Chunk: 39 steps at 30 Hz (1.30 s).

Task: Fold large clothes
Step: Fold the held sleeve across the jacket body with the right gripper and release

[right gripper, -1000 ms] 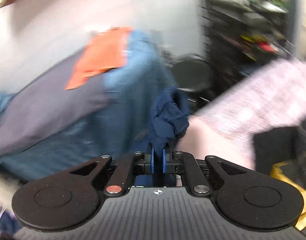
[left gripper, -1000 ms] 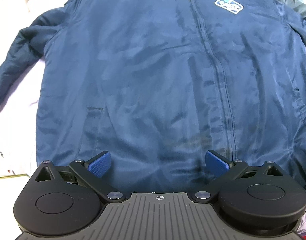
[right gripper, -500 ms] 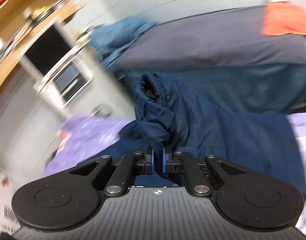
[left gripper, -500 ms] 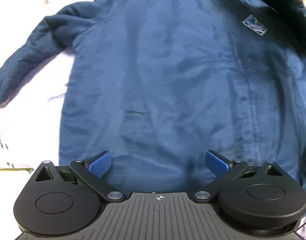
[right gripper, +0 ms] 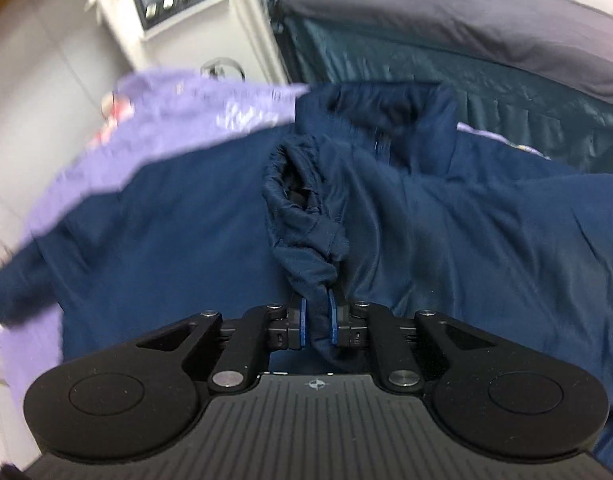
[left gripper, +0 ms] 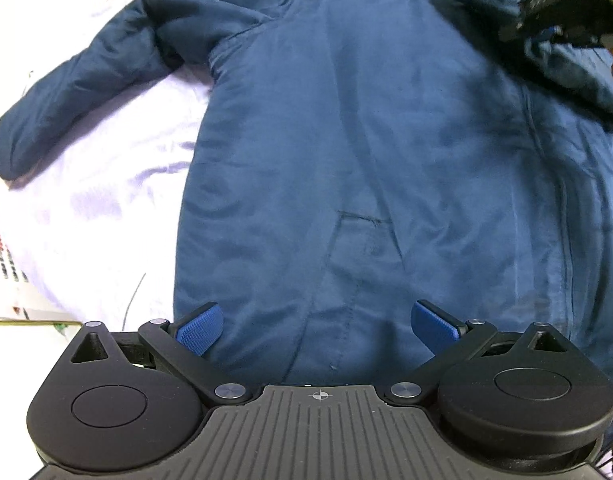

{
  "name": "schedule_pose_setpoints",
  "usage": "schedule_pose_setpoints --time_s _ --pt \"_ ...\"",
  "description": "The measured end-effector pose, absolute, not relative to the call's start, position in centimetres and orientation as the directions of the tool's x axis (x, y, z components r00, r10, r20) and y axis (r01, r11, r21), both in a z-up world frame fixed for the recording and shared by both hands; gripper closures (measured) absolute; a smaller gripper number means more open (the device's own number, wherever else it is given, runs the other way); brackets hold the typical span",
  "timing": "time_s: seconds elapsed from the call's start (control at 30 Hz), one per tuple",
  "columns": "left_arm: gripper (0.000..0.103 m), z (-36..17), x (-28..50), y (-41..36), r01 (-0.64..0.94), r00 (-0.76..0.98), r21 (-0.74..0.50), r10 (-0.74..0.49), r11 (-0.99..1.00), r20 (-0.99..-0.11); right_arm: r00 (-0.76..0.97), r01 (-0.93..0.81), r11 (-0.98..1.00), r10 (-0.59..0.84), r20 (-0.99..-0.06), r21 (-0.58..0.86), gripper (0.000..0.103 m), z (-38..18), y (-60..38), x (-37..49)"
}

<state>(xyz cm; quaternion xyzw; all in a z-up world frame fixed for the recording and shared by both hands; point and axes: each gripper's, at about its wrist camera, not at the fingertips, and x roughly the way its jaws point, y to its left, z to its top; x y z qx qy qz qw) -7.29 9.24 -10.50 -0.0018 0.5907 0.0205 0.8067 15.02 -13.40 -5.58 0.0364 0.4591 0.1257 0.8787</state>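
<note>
Left wrist view: navy jacket (left gripper: 346, 140) spread flat on lilac sheet (left gripper: 106, 208), one sleeve (left gripper: 78, 80) out to the side; left tongs (left gripper: 316, 326) wide, empty, above the hem. Right wrist view: right tongs (right gripper: 317, 322) opening, sleeve cuff (right gripper: 306, 216) between the pads, apparently still pinched. Grey bed (right gripper: 446, 12) behind.

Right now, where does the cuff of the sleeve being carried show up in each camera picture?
Left wrist view: top right corner, crumpled sleeve cuff under the right gripper.
Right wrist view: centre, cuff between the opening jaws.
Shared landmark: the dark blue zip-front jacket on lilac cloth.
</note>
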Motion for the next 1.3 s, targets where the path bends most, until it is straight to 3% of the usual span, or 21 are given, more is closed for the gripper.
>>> schedule_pose_setpoints --time_s 0.1,0.13,0.17,0.23,0.4,0.57,0.9,1.1,1.3 --pt "0.0 -10.3 -7.0 9.5 -0.022 0.304 0.018 0.024 1.0 -0.952 0.527 -0.219 0.968 0.221 -0.821 0.121 0.079 -6.6 -12.3 14.0" --pt "0.0 -10.2 -6.8 9.5 -0.015 0.307 0.02 0.023 1.0 -0.951 0.509 -0.236 0.965 0.226 -0.83 0.119 0.065 -6.9 -11.8 14.0" --pt "0.0 -10.1 -6.7 9.5 -0.008 0.311 0.023 0.025 1.0 -0.95 0.485 -0.255 0.958 0.243 -0.84 0.13 0.044 -7.3 -11.7 13.8" --pt "0.0 -9.7 -6.4 9.6 0.003 0.322 0.031 0.028 1.0 -0.946 0.453 -0.297 0.943 0.275 -0.848 0.147 0.034 -7.8 -11.1 13.4" --pt "0.0 -9.3 -5.6 10.0 0.016 0.343 0.042 0.033 0.999 -0.939 0.484 -0.317 0.946 0.22 -0.847 0.065 0.03 -7.8 -10.2 11.1" --pt "0.0 -9.1 -4.3 9.6 0.057 0.365 0.027 0.005 0.998 -0.931 0.492 -0.172 0.967 0.249 -0.834 0.187 0.022 -7.2 -13.2 8.1" --pt "0.0 -6.5 2.5 4.1 0.249 0.464 0.013 -0.107 0.968 -0.879 0.514 0.125 0.943 0.203 -0.833 0.307 0.02 -6.1 -21.0 0.3" --pt "0.0 -7.0 4.4 1.4 0.285 0.458 -0.021 -0.155 0.958 -0.875 0.548 0.225 0.94 0.097 -0.831 0.258 0.02 -5.1 -24.4 -3.0" --pt "0.0 -8.7 2.8 1.8 0.272 0.44 0.013 -0.113 0.962 -0.891 0.531 0.289 0.932 0.034 -0.847 0.218 0.017 -5.7 -25.7 -4.0"
